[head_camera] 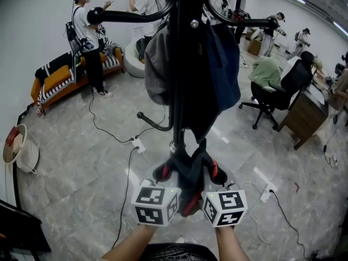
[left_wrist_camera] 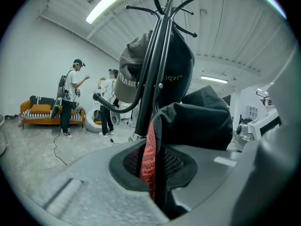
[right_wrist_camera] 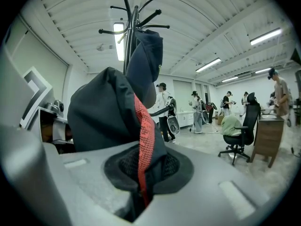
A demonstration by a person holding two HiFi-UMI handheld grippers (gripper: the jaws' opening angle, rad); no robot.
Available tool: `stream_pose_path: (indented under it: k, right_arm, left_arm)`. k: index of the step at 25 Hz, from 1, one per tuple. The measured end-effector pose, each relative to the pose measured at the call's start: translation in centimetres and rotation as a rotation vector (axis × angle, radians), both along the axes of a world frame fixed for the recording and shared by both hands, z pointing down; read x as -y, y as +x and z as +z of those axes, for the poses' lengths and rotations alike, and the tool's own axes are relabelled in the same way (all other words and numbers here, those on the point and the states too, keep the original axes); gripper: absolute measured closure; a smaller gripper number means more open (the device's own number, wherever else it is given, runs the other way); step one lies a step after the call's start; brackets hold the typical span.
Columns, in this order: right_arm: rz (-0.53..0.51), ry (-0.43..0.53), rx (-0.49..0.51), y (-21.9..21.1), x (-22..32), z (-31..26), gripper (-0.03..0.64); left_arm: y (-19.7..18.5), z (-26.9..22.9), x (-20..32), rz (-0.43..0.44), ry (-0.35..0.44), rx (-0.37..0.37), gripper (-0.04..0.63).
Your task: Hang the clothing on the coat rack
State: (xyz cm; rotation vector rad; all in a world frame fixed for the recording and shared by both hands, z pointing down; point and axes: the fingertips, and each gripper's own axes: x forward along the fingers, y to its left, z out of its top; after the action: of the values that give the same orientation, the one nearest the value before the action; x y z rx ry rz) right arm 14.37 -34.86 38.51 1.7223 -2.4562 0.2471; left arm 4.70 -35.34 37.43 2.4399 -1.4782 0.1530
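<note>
A black coat rack (head_camera: 182, 64) stands right in front of me, with a grey cap (head_camera: 156, 64) and a navy cap (head_camera: 223, 64) hanging on its hooks. Low beside the pole, both grippers hold one dark garment with red trim (head_camera: 191, 170). My left gripper (head_camera: 164, 174) is shut on its left part and my right gripper (head_camera: 215, 174) on its right part. In the left gripper view the red trim (left_wrist_camera: 149, 154) runs into the left gripper (left_wrist_camera: 155, 173), with the pole (left_wrist_camera: 153, 65) and grey cap (left_wrist_camera: 129, 74) just behind. In the right gripper view the garment (right_wrist_camera: 103, 112) bulges above the right gripper (right_wrist_camera: 141, 182).
A lower rack hook (head_camera: 152, 123) juts out to the left. Cables and power strips (head_camera: 138, 144) lie on the marble floor. An orange sofa (head_camera: 57, 83) and people stand at the back left. An office chair (head_camera: 274, 91) and a desk (head_camera: 307, 113) are at the right, a bucket (head_camera: 19, 145) at the left.
</note>
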Motion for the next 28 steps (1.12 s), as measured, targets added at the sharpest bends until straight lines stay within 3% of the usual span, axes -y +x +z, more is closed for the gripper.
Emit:
stream_pose_path:
  k: [28]
  right_arm:
    - [0.031,-0.087,-0.008,-0.4,-0.1,3.8,0.592]
  left_arm:
    - [0.1,3.2,0.3,0.053,-0.062,0.025,0.572]
